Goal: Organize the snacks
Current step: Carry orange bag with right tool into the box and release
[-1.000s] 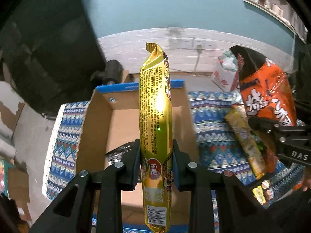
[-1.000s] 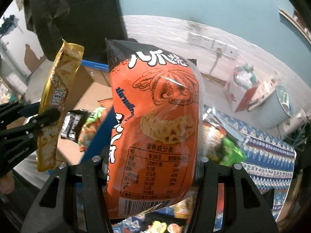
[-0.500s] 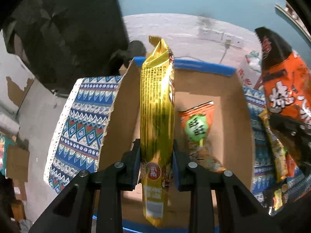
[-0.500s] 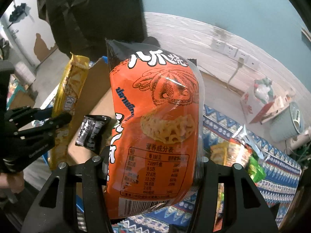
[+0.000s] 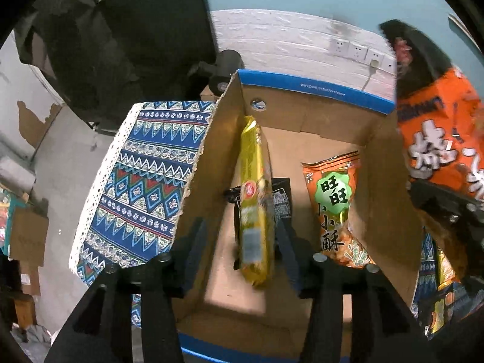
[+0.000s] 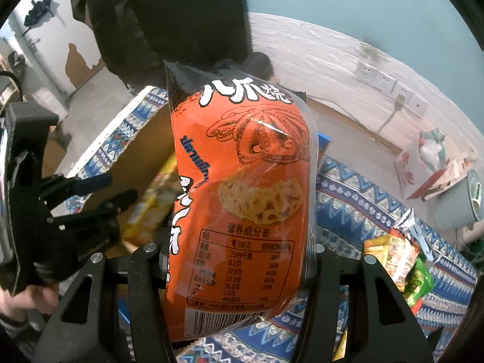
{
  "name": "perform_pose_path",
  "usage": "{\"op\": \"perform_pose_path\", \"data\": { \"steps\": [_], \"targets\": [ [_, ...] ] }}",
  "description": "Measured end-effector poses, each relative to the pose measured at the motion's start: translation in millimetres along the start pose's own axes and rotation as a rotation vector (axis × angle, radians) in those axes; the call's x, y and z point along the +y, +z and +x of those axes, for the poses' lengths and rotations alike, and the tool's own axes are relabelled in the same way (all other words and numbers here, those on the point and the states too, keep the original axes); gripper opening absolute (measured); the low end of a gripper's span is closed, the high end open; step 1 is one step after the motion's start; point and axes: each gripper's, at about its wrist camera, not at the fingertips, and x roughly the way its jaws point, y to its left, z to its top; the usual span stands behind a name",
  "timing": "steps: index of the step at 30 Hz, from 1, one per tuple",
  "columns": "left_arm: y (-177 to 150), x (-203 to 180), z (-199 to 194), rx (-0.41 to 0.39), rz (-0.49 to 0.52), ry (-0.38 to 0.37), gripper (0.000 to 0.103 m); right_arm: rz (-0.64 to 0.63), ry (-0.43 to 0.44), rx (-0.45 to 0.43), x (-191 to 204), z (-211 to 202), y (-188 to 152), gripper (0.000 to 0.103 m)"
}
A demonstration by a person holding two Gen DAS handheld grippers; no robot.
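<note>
Left tongs (image 5: 239, 242) opening, gold packet (image 5: 254, 199) loose in box (image 5: 314, 90).

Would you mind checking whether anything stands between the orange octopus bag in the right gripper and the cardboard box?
The orange octopus bag, clamped in the right gripper, faces an open-topped cardboard box. No lid is visible. The left gripper, jaws just opened over the gold packet, occupies the box's left part.
</note>
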Motion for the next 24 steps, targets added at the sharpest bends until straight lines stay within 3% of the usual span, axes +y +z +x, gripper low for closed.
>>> {"op": "perform_pose_path", "data": {
  "steps": [5, 15, 24],
  "targets": [
    [-1.0, 3.8, -9.1, -0.016, 0.008, 0.012, 0.058, -0.009, 0.021, 0.022, 8.6, 11.1, 2.8, 0.054],
    [-4.4, 11.5, -13.5, -0.008, 0.000, 0.020, 0.059, -0.013, 0.045, 0.040, 12.9, 22.5, 5.1, 0.055],
    [-5.4, 10.1, -16.0, 0.004, -0.013, -0.023, 0.063, -0.007, 0.045, 0.030, 7.6, 16.4, 1.6, 0.067]
  ]
}}
